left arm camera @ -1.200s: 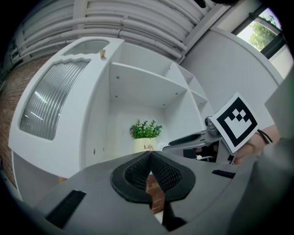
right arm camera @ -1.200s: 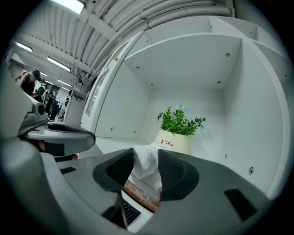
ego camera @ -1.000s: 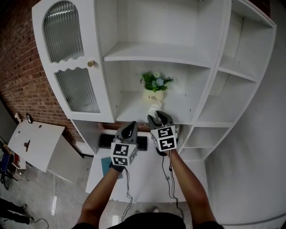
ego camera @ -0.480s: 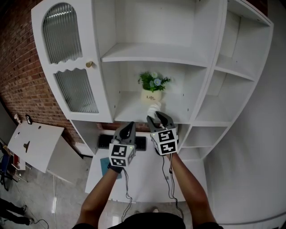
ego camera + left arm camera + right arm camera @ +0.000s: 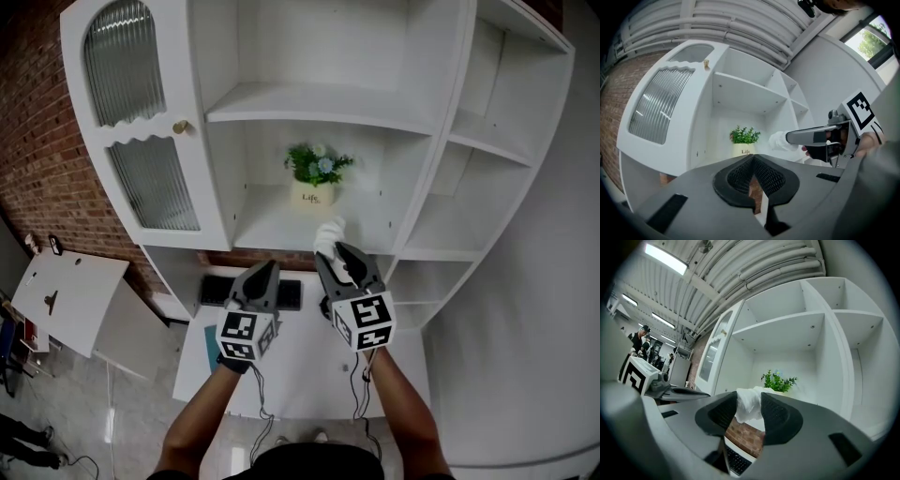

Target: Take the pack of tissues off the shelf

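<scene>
The pack of tissues (image 5: 329, 234), white and crumpled, is clamped between the pads of my right gripper (image 5: 336, 251), which is shut on it. The pack hangs in the air just in front of the middle shelf's (image 5: 272, 225) front edge. In the right gripper view the tissue pack (image 5: 747, 411) bulges up between the two black pads of the right gripper (image 5: 748, 399). My left gripper (image 5: 267, 270) hovers to its left over the desk, shut and holding nothing. In the left gripper view, the left gripper (image 5: 753, 159) has its tips touching, and the tissue pack (image 5: 780, 140) shows at the right gripper's (image 5: 793, 137) tip.
A potted plant (image 5: 314, 173) in a cream pot stands at the back of the middle shelf. A glass-fronted cabinet door (image 5: 141, 141) is on the left, and open side shelves (image 5: 469, 216) are on the right. Below lie a white desk (image 5: 300, 366) and a black keyboard (image 5: 214, 289).
My right gripper has drawn back from the shelf toward me, carrying the tissue pack away from the plant. The left gripper has drifted slightly back and left.
</scene>
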